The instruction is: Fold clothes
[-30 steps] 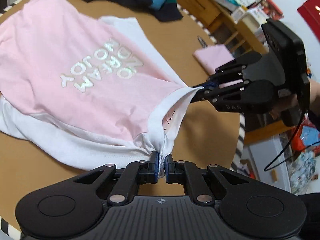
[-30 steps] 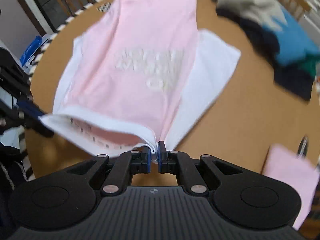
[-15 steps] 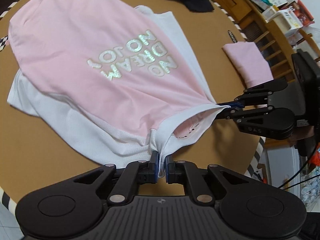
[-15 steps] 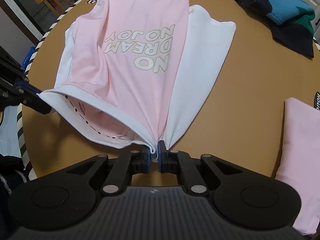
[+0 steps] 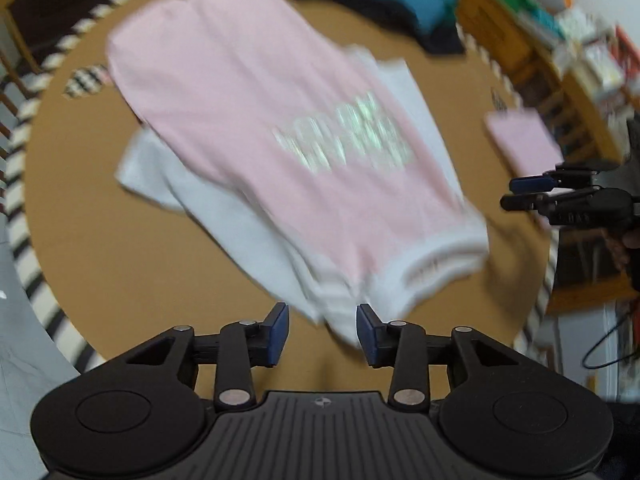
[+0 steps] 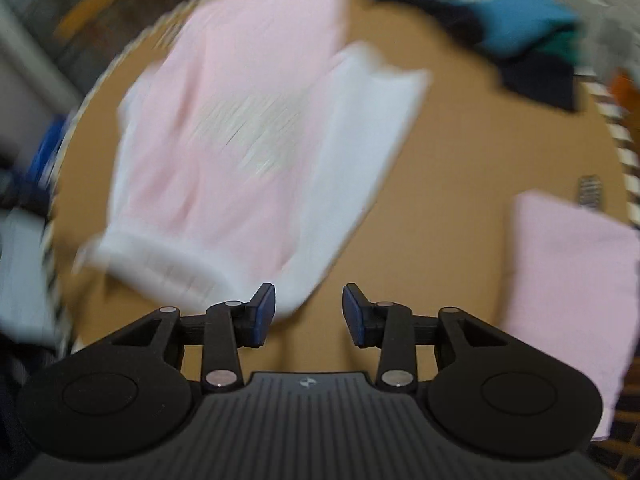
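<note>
A: Start with the big thing. The round brown worktop (image 5: 132,240) carries the pink shirt (image 5: 248,120) laid out flat, its white sleeves spread to either side and its long axis running away from both cameras, collar end nearest.

B: And the white collar (image 5: 424,272) lies right in front of the left hand-held gripper (image 5: 322,328). Its jaws are opening, spread apart now, with a corner of white cloth hanging between the blue pads but not pinched.

A: Same on the other side. The right hand-held gripper (image 6: 308,314) is also opening, the white sleeve edge (image 6: 292,296) just beside its left pad, loose. Neither holds anything.

B: So the shirt lies ahead of both, and the left looks nearer the collar. I judge the next grasp goes to a sleeve or side hem for a lengthwise fold.

A: The left wrist view shows the right hand-held gripper out at the worktop's edge. The right wrist view alone shows the folded pink cloth (image 6: 568,288) up close. Both are blurred; the shirt's lettering is unreadable.
</note>
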A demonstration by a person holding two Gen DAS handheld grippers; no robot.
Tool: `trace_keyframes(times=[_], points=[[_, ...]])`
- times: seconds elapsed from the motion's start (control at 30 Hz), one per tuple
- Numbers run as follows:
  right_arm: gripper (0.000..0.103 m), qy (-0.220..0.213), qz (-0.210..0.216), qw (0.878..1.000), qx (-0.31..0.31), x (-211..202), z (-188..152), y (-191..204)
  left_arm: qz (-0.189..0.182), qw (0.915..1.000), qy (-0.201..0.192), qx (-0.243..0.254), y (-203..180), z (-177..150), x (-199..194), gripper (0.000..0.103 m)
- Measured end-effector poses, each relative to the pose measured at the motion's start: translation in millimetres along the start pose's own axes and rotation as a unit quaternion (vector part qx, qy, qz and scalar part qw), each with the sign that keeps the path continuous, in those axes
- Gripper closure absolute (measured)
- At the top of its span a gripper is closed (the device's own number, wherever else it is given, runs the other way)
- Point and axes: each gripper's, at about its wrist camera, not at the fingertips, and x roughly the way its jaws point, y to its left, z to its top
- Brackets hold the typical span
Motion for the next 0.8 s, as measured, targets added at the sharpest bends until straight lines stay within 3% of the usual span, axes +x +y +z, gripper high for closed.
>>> trace_keyframes(times=[0.1, 0.17, 0.23, 0.3, 0.4, 0.5, 0.53, 0.57, 0.6, 0.7, 0.8], points=[[0.065, -0.065, -0.033, 0.995, 0.070, 21.1, 38.4, -26.1, 0.000, 0.9964, -0.084, 0.010, 6.4, 32.4, 15.2, 0.062], [0.068, -0.085, -0.051, 0.990, 0.105, 47.3, 64.6, -37.9, 0.041, 0.9931, -0.105, 0.029, 5.9, 49.9, 40.5, 0.067], [0.069, -0.090, -0.056, 0.983, 0.151, 72.8, 86.1, -48.1, 0.065, 0.9925, -0.098, 0.033, 8.0, 60.4, 66.2, 0.068], [0.069, -0.085, -0.051, 0.978, 0.182, 89.3, 99.1, -54.5, 0.060, 0.9939, -0.091, 0.015, 18.1, 61.7, 77.3, 0.070], [0.069, -0.074, -0.065, 0.978, 0.182, 109.7, 113.4, -50.9, 0.029, 0.9954, -0.091, -0.003, 24.0, 59.8, 89.9, 0.071], [0.070, -0.061, -0.074, 0.980, 0.172, 119.4, 113.7, -48.0, 0.030, 0.9961, -0.083, 0.001, 25.4, 56.0, 96.9, 0.072], [0.073, -0.062, -0.077, 0.982, 0.164, 118.9, 111.8, -45.1, 0.024, 0.9966, -0.079, -0.003, 26.0, 55.3, 99.7, 0.072], [0.082, -0.060, -0.077, 0.984, 0.150, 119.9, 112.0, -40.5, 0.019, 0.9970, -0.074, -0.006, 26.7, 54.7, 102.4, 0.072], [0.099, -0.057, -0.077, 0.986, 0.136, 121.5, 112.8, -35.4, 0.018, 0.9973, -0.071, -0.009, 27.1, 54.1, 104.6, 0.072], [0.100, -0.052, -0.094, 0.990, 0.095, 121.7, 113.0, -27.3, 0.022, 0.9975, -0.067, -0.010, 27.5, 52.1, 108.1, 0.072], [0.101, -0.058, -0.113, 0.986, 0.104, 106.3, 111.3, -42.6, 0.024, 0.9974, -0.067, -0.012, 27.1, 51.3, 107.6, 0.072]])
